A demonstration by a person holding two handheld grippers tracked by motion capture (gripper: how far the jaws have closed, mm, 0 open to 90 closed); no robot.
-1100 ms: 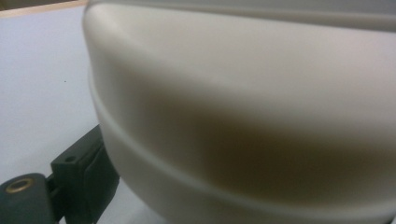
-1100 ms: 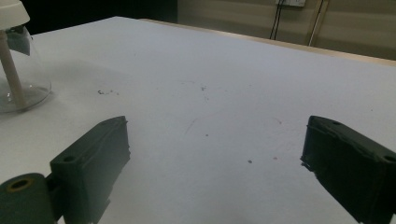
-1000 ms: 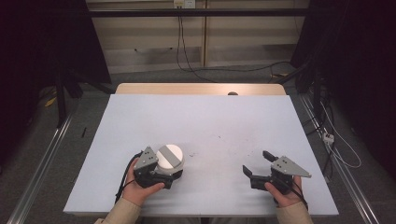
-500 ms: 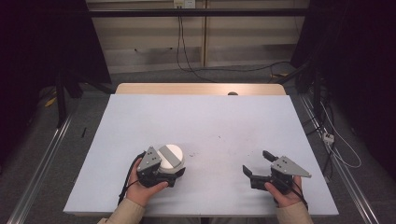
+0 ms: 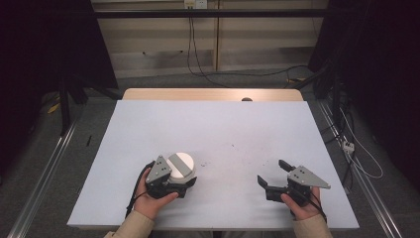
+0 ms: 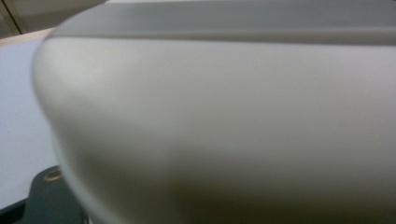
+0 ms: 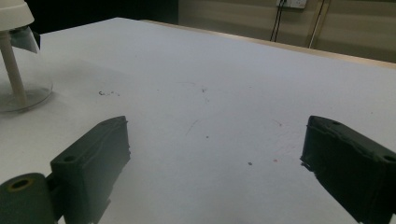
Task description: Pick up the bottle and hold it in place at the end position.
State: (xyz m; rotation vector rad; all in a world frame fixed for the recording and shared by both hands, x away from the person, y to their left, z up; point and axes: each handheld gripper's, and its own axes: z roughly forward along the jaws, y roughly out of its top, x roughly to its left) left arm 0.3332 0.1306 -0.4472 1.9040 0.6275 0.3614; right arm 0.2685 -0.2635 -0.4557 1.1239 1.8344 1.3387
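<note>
A person's left gripper (image 5: 184,181) is closing on a white-capped bottle (image 5: 179,166) near the front-left of the pale worktop (image 5: 223,129), its jaws having just been drawing together from a wide spread a second ago to a tight pinch now, with the bottle between them. In the high view the bottle is sitting at the tip of that gripper, its round white cap tilted slightly and showing just past the grey three-cornered plate, while the left hand (image 5: 151,201) is gripping the tool from behind and has not shifted on the worktop. The left gripper view is showing the cap (image 6: 224,121) pressed up close to the lens, blurred and pale, which suggests the bottle is seated deep between the jaws. From across the worktop, the right gripper view is catching the same bottle (image 7: 18,60) at its far left, with a clear rounded body, a white stem inside and the white cap above, standing upright on the surface. The right gripper (image 5: 275,173) is resting well apart at the front-right, jaws spread wide and nothing between them, the right hand (image 5: 302,206) holding it steady. The closing likely means the grasp is now made and the bottle is ready to be lifted or steadied for the other gripper to work the cap.
</note>
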